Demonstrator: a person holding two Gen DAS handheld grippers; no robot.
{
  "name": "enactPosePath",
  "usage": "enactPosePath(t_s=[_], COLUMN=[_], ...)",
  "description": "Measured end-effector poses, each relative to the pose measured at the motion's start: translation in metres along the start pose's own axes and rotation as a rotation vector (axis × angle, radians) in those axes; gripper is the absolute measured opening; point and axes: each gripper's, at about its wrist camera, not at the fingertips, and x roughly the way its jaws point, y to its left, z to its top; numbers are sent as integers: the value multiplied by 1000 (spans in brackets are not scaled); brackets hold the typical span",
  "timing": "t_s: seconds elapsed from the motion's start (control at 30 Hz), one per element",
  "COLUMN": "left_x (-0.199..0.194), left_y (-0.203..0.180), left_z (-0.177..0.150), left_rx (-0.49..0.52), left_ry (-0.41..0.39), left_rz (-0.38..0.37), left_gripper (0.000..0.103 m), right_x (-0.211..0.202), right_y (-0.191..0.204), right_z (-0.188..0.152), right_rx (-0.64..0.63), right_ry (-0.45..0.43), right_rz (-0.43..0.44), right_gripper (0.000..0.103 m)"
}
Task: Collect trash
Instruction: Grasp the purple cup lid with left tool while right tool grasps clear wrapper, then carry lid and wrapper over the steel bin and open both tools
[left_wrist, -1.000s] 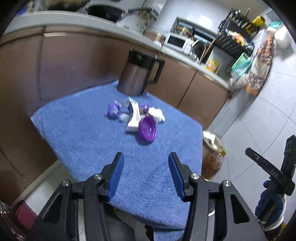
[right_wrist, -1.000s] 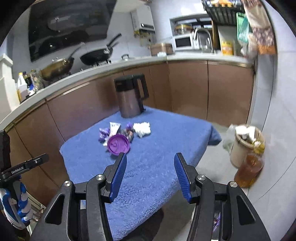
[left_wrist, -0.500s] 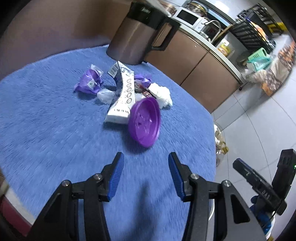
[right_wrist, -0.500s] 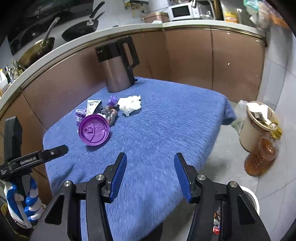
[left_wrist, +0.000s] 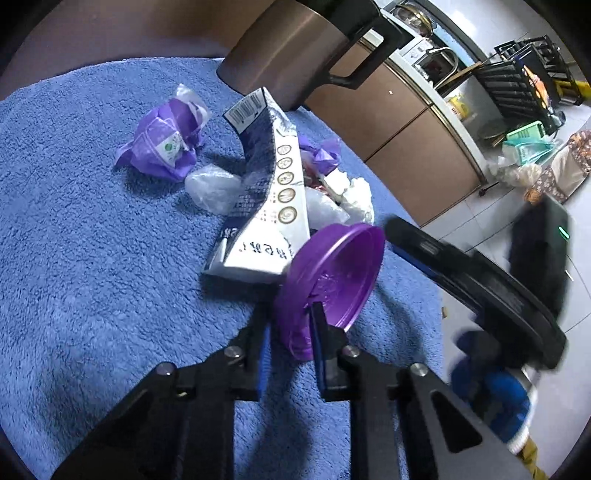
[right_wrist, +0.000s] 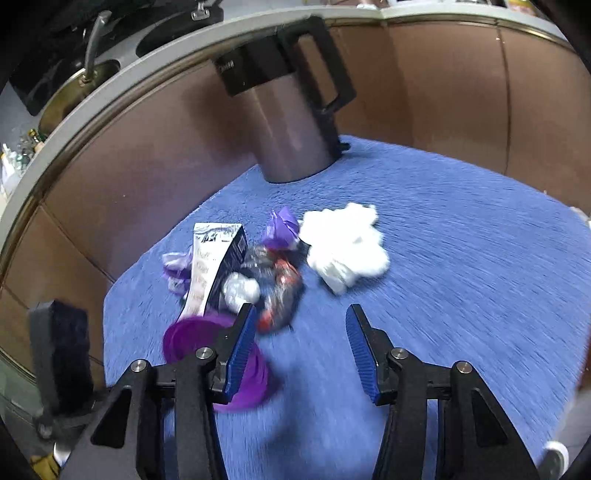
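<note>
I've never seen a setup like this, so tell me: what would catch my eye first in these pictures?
First, the purple lid, tilted on edge at the near end of a litter pile on the blue towel, with the left gripper just closing on its rim. Behind it leans a crumpled silver packet, and a tall dark jug stands at the towel's far edge. The right gripper hangs open over the towel near a white tissue wad.

A steel jug (right_wrist: 295, 125) with a black handle stands upright at the far edge of the blue-toweled worktop (right_wrist: 461, 258), before brown cabinets (right_wrist: 443, 92).
</note>
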Motion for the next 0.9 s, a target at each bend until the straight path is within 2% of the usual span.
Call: enactPosePath(t_s=[0.23,0.33,0.37,0.43,0.67,0.9], left_x=[-7,-10,-11,-15,-44,-95], left_y=[5,5,4,2,-3,-21], left_z=[-9,-12,-13,-16,-32,-51], left_rx=[13,16,19,20,3,6], left_ry=[-10,-14,-19,-14,-35,-93], left_rz=[-24,-35,-35,-34,-40,-45], left_gripper=[13,12,12,11,11,11], right_x=[64,76,79,80,40,-33], right_y=[1,0,-1,-3,-6,-4], right_z=[23,24,24,24,9,-23], right_rx=[21,29,40,42,29,35], right_ry=[69,98,104,108,79,14], right_rz=[25,48,59,64,28,-11], right_gripper=[38,29,23,21,21,21])
